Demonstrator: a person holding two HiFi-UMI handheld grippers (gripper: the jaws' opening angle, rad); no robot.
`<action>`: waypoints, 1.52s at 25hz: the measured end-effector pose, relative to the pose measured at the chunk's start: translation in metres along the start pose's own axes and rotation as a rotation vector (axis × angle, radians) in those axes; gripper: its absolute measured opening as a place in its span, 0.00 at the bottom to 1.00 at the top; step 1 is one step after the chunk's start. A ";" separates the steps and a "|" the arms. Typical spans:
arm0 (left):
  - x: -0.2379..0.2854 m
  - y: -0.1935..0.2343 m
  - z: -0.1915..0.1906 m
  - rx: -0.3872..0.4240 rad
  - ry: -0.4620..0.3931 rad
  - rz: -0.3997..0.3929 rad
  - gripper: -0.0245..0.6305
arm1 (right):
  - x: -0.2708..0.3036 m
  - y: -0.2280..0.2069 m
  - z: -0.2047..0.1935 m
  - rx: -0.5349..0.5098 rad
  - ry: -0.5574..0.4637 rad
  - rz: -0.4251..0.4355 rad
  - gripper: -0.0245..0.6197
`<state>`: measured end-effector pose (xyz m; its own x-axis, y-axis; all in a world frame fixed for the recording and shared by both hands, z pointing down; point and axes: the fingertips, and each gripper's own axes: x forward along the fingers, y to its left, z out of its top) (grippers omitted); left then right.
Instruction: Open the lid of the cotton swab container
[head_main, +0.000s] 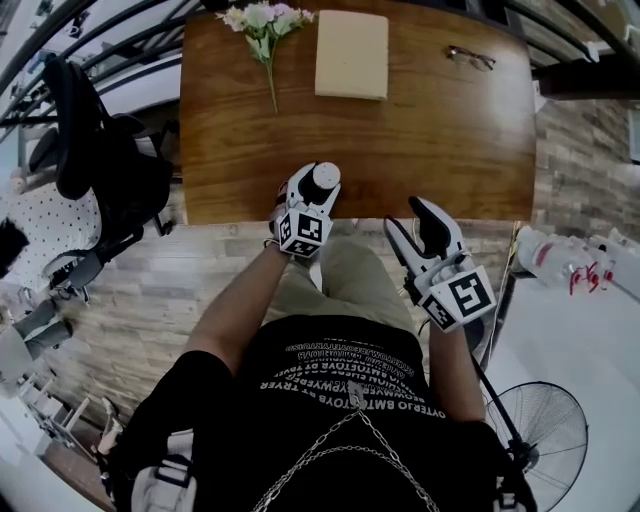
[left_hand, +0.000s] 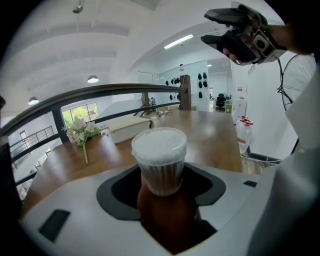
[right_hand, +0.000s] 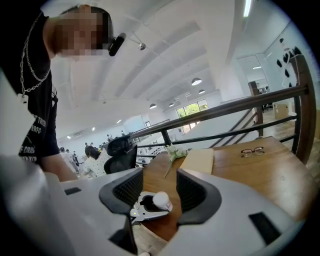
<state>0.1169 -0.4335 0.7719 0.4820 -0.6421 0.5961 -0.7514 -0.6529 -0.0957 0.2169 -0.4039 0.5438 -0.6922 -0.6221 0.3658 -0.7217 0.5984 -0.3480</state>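
Cotton swab container (left_hand: 159, 165) stood at table's (head_main: 420, 140) near edge, lid (left_hand: 159, 144) still on. Left gripper (head_main: 318, 192) straddled it, jaws wide, pads seemingly not pressing. Right gripper (head_main: 408, 222) hovered nearby, gaping, empty. Best: clamp body low, leave lid clear.

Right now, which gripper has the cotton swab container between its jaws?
The left gripper: the cotton swab container stands between its open jaws. The right gripper is open and empty, off to the side.

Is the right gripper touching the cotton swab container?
No: the head view shows the right gripper held off to one side of the cotton swab container, with bare table between them.
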 end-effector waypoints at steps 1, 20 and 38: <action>-0.001 -0.001 0.000 0.000 -0.002 -0.008 0.45 | 0.000 0.004 0.001 -0.005 0.001 0.003 0.35; -0.144 0.023 0.080 0.012 -0.060 -0.254 0.45 | 0.011 0.092 0.035 -0.131 -0.028 0.089 0.35; -0.315 -0.003 0.141 0.195 -0.095 -0.490 0.45 | -0.007 0.251 0.062 -0.303 -0.104 0.290 0.35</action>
<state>0.0311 -0.2860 0.4716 0.8012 -0.2707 0.5337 -0.3345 -0.9421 0.0243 0.0405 -0.2811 0.4001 -0.8741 -0.4445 0.1959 -0.4745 0.8675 -0.1491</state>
